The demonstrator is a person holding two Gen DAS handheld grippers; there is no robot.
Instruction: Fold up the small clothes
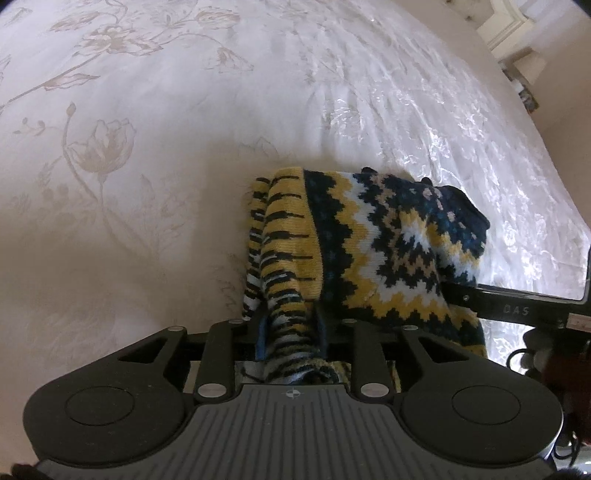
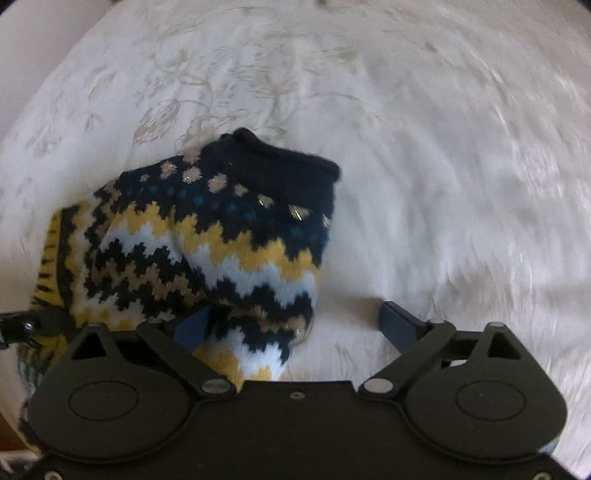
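Observation:
A small knitted sweater (image 1: 373, 243) with navy, yellow and pale blue zigzag bands lies bunched on the white bed; it also shows in the right wrist view (image 2: 207, 236). My left gripper (image 1: 290, 325) is shut on the sweater's striped yellow-and-black edge, which hangs between its fingers. My right gripper (image 2: 295, 321) is open; the sweater's lower edge lies over its left finger (image 2: 190, 328), while its right finger (image 2: 399, 325) rests bare on the bedspread. The right gripper's arm shows in the left wrist view (image 1: 517, 306) at the right, under the sweater.
A white bedspread (image 1: 184, 147) with a pale floral pattern fills both views (image 2: 443, 184). The bed's right edge and white furniture (image 1: 506, 33) show at the top right of the left wrist view.

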